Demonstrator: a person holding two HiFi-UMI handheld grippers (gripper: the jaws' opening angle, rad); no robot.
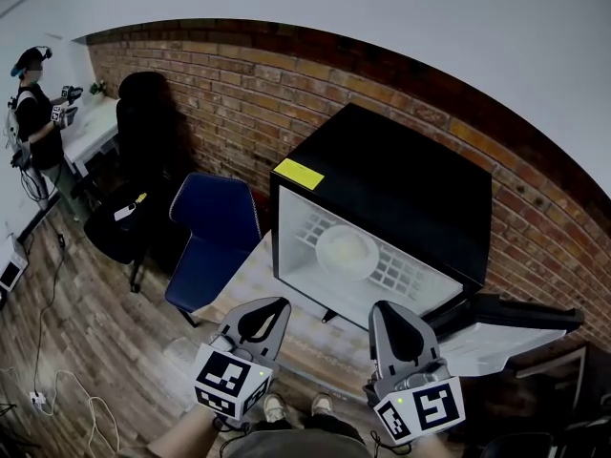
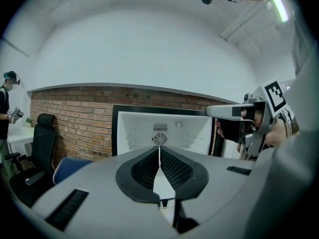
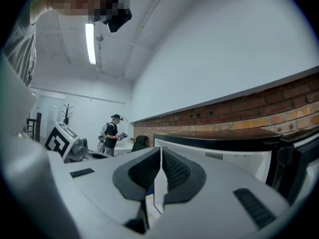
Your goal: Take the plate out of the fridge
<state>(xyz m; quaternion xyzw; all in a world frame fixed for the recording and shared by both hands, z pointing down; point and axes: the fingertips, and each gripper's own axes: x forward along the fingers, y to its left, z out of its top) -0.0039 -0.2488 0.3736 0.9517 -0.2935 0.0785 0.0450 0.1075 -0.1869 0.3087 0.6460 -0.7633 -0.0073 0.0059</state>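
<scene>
Closed left gripper (image 1: 278, 305), right gripper (image 1: 383, 310), plate (image 1: 346, 249), yellow fridge label (image 1: 299, 174)

Black fridge (image 1: 401, 189) – white plate (image 1: 346, 251) – red-brick wall (image 1: 220, 93)

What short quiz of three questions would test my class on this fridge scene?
1. True or false: the plate lies on the wire shelf inside the fridge.
2. Choose one. The fridge's door is: A) shut, B) swung open, C) lying on the floor.
3. Fill the gap: the jaws of the left gripper and of the right gripper are both ____, with nothing between them.

Key: 1 true; 2 B; 3 shut.
</scene>
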